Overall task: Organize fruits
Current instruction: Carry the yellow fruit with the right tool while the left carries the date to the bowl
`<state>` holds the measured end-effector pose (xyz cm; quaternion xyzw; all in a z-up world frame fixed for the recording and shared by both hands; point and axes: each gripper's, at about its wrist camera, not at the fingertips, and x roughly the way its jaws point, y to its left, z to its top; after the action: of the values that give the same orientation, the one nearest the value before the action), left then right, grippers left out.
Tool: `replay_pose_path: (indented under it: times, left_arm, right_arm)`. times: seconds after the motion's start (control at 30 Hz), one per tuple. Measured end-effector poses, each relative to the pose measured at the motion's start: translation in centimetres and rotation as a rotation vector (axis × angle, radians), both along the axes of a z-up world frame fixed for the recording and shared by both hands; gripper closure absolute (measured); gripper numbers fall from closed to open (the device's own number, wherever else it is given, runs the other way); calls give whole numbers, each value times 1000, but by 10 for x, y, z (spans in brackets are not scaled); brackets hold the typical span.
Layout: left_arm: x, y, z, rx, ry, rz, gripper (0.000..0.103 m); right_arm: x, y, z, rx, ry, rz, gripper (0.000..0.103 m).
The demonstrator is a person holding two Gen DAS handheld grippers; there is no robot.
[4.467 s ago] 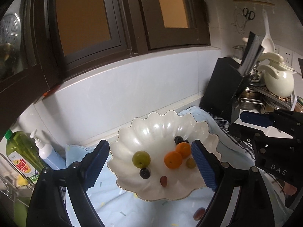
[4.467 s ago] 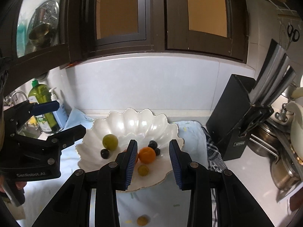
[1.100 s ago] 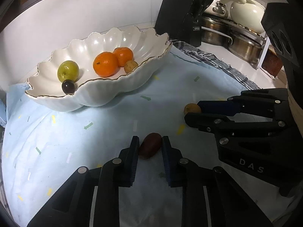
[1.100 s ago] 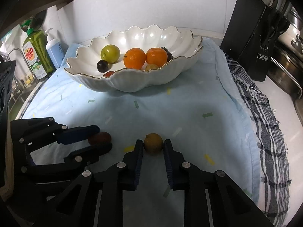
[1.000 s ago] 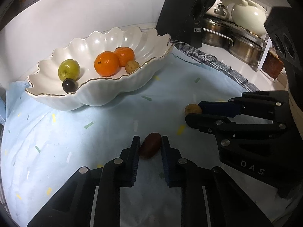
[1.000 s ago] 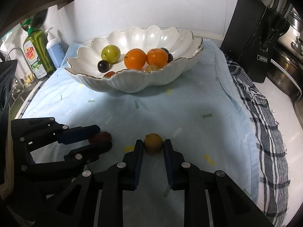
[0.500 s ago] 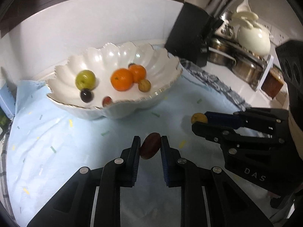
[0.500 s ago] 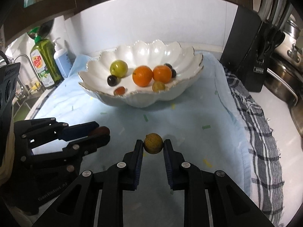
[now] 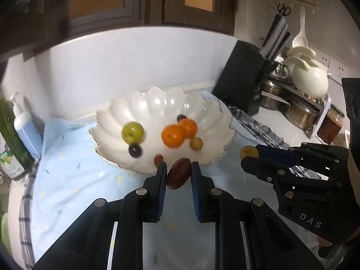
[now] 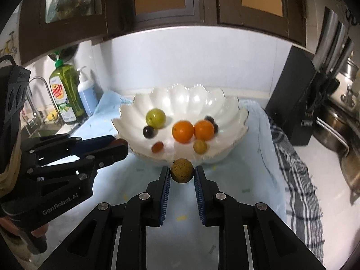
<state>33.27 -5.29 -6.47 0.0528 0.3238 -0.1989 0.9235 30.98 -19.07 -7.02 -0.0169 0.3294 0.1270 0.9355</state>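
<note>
Left gripper: in your left hand, jaws clamped on a dark red oval fruit, perhaps a date or small plum; blur leaves the kind uncertain. It hangs clear of the pale blue cloth, just near of the bowl's front rim.

Right gripper: in your right hand, jaws clamped on a small round brownish-yellow fruit, also lifted off the cloth and just near of the bowl.

Scalloped white bowl: sits on the blue cloth toward the far side of the counter. Contents: one green round fruit at the left, a dark grape just near it, a small red fruit nearer still, two oranges side by side in the middle, a small yellowish fruit near them, and dark grapes behind the right orange.

Surroundings: a dish soap bottle and a blue pump bottle at the far left; a black knife block at the right; a checked towel along the cloth's right edge.
</note>
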Motion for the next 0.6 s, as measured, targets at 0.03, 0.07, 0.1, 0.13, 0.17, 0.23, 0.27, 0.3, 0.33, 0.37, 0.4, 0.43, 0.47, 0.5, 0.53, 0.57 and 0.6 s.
replay_pose_path:
  times: [0.03, 0.07, 0.1, 0.13, 0.17, 0.23, 0.27, 0.3, 0.33, 0.37, 0.4, 0.43, 0.47, 0.5, 0.53, 0.57, 0.6]
  left_arm:
    - [2, 2, 3, 0, -10, 4, 81]
    - [2, 3, 6, -2, -18, 6, 81]
    - [4, 4, 9, -2, -28, 10, 81]
    - [6, 4, 12, -1, -38, 12, 81]
    - [8, 5, 15, 1, -46, 15, 81]
    - [13, 6, 20, 1, -65, 24, 81]
    - [15, 7, 23, 0, -71, 28, 81]
    - [19, 8, 25, -2, -77, 32, 81]
    - [24, 9, 29, -7, -83, 37, 81]
    - [27, 9, 31, -10, -86, 38, 81]
    - [31, 10, 34, -11, -92, 40, 81]
    - [35, 10, 37, -9, -102, 44, 81]
    - [38, 11, 39, -4, -109, 48, 81]
    - [42, 10, 42, 2, -117, 52, 81]
    - [46, 10, 43, 4, -120, 53, 81]
    - [50, 10, 45, 5, -124, 55, 81]
    - [54, 9, 47, 9, -128, 57, 81]
  right_arm:
    - [1, 1, 2, -1, -9, 1, 80]
    - [3, 2, 5, -4, -21, 3, 80]
    - [4, 2, 8, -4, -30, 2, 80]
    - [6, 3, 10, -5, -38, 1, 80]
    - [8, 3, 13, -6, -48, 2, 80]
    - [14, 3, 18, -5, -68, -5, 80]
    - [17, 3, 20, -3, -72, -7, 80]
    - [22, 3, 23, 4, -78, -8, 80]
    - [27, 2, 25, 11, -82, -10, 80]
    - [30, 2, 26, 16, -86, -11, 80]
    - [34, 2, 29, 18, -90, -10, 80]
    - [38, 3, 31, 21, -94, -9, 80]
    - [44, 3, 33, 24, -98, -8, 80]
    - [47, 4, 35, 25, -98, -8, 80]
    - [52, 4, 36, 27, -98, -8, 80]
    - [56, 4, 38, 31, -99, -5, 80]
    - [61, 4, 40, 35, -98, -5, 80]
